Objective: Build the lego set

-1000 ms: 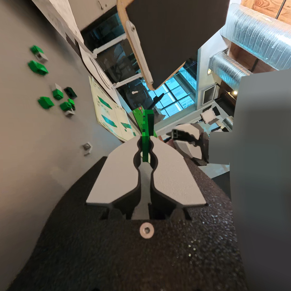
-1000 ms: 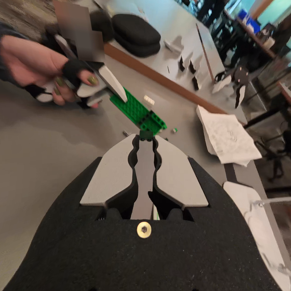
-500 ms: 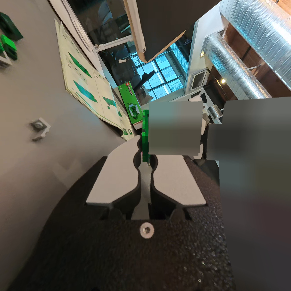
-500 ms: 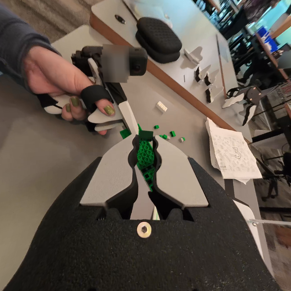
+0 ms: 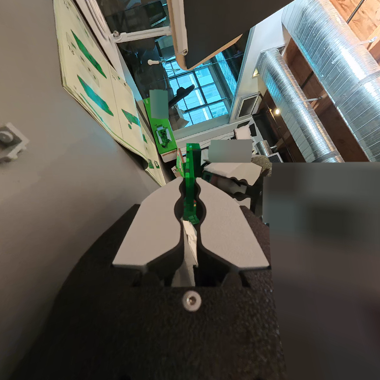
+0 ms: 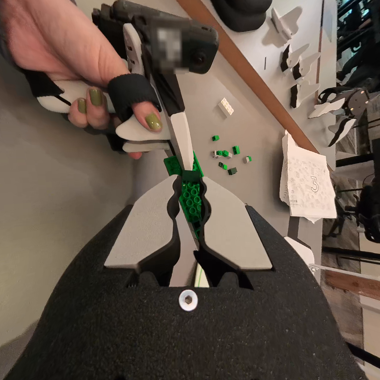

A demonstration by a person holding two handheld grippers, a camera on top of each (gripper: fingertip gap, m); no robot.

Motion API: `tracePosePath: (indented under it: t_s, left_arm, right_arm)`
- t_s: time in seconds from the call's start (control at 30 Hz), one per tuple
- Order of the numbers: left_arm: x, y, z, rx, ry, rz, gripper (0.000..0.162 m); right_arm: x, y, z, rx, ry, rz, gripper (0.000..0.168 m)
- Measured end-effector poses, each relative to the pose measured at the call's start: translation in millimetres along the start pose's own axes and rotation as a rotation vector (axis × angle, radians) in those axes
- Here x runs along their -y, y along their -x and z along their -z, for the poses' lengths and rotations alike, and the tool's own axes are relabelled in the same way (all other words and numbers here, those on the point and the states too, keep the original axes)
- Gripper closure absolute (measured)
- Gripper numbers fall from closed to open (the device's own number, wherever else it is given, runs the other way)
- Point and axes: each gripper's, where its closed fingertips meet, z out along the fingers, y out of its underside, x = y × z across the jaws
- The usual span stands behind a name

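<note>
Clutter fills the left wrist view: an open instruction booklet [image 5: 98, 82] lies on the grey table [image 5: 51, 185], a green set box [image 5: 162, 131] stands past it, and a small grey-and-white piece [image 5: 10, 141] sits at the left edge. The left gripper [image 5: 190, 181] pinches the green plate [image 5: 192, 170] edge-on, held up off the table, while the right gripper [image 5: 232, 176] crowds in just right of it. Half a second ago the booklet sat farther off and more loose bricks showed.

From the right wrist view, the right gripper [image 6: 190, 178] clamps a small dark green brick [image 6: 191, 175] at its tips, right against the studded plate [image 6: 192, 199], which blocks the table behind. A hand [image 6: 61, 51] grips the left gripper [image 6: 185, 162], closer than before. Loose green bricks [image 6: 226, 154], a white brick [image 6: 225, 107] and a printed paper bag [image 6: 306, 185] lie to the right. Printing shows on the bag, booklet and box.
</note>
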Motion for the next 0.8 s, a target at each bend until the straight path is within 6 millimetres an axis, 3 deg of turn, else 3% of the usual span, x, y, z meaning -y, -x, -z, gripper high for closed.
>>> tracePosePath:
  t_s: [0.03, 0.53, 0.73, 0.8]
  left_arm:
    - [0, 0, 0, -0.001, -0.001, 0.007, 0.157]
    - [0, 7, -1, 0.007, -0.032, 0.063, 0.157]
    - [8, 5, -1, -0.008, -0.091, 0.078, 0.157]
    - [10, 3, -2, -0.016, -0.111, 0.085, 0.157]
  right_arm:
    - [-1, 1, 0, 0.016, 0.012, 0.004, 0.152]
    - [-16, -2, -5, 0.093, 0.139, -0.061, 0.144]
    - [-12, -2, 0, -0.028, 0.059, -0.272, 0.141]
    - [-11, -5, 0, -0.144, 0.029, -0.330, 0.141]
